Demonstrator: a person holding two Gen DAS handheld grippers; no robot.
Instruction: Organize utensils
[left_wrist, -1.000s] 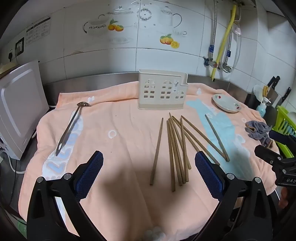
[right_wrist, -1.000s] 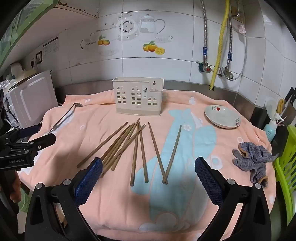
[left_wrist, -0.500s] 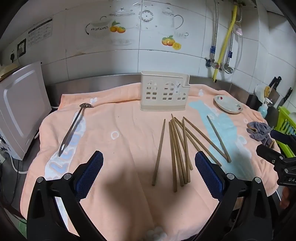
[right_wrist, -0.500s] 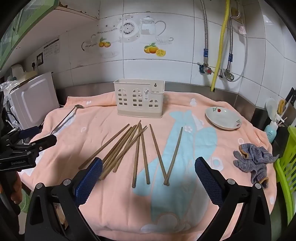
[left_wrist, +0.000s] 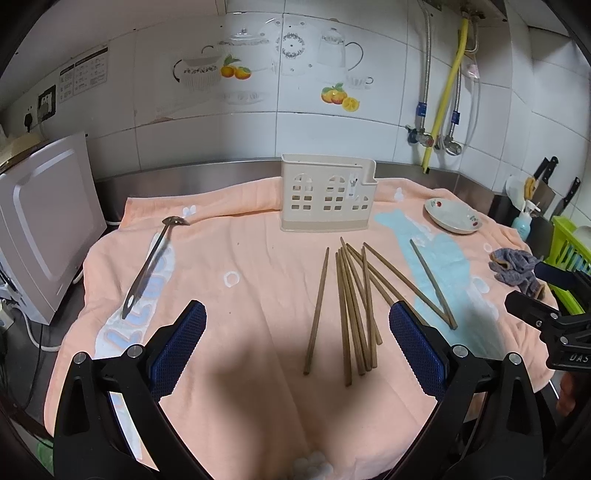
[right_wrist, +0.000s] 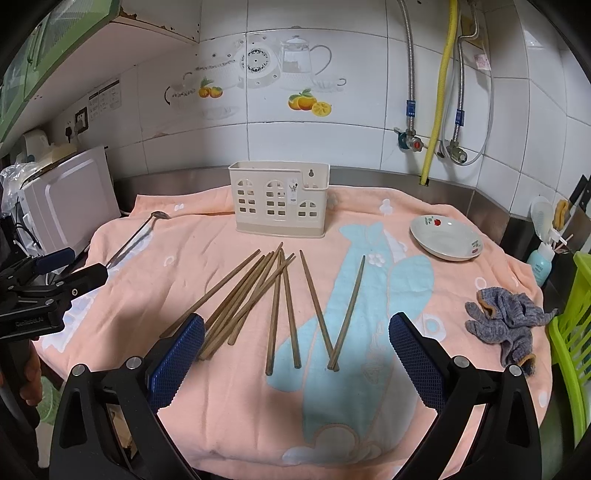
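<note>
Both views have crept nearer. Your left claw (left_wrist: 297, 350) and right claw (right_wrist: 296, 352) gape, empty. Chopsticks (right_wrist: 275, 295) lie loose at 12; holder (right_wrist: 279, 201) beyond, spoon (left_wrist: 151, 264) at 10. Nothing sorted yet.

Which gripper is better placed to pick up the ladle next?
Left. The ladle lies on the left of the towel, nearer the open left gripper; the right gripper faces the chopsticks.
</note>
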